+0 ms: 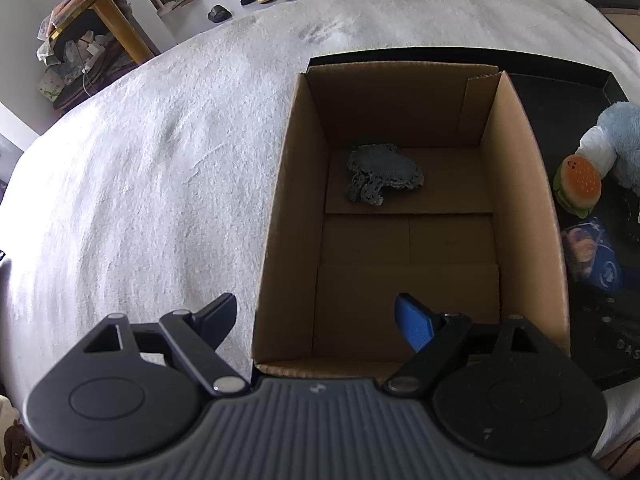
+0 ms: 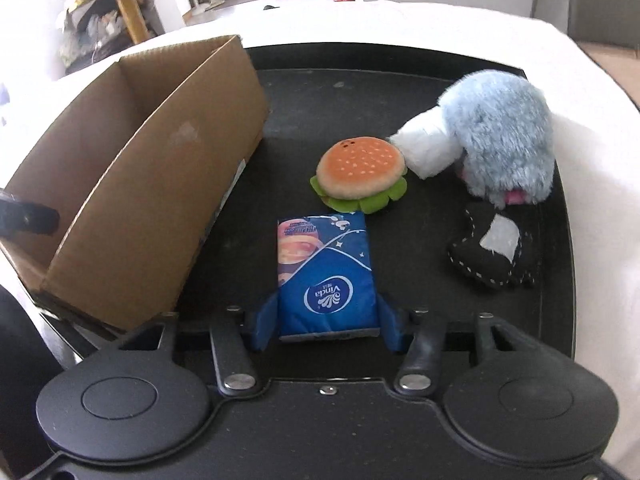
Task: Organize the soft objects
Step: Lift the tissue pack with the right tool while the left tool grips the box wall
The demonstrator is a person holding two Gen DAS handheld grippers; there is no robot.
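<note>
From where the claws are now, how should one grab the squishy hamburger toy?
Pinch the hamburger toy across its round bun from above. It lies flat on the black tray, so the sides are easiest to squeeze. Come from the near side; the fluffy blue plush crowds its far right edge.

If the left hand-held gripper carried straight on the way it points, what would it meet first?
Probably the bare floor of the cardboard box: the left hand-held gripper, jaws open and empty, aims down into it. The dark grey object lies further back, likely beyond that line, though depth is unclear.
</note>
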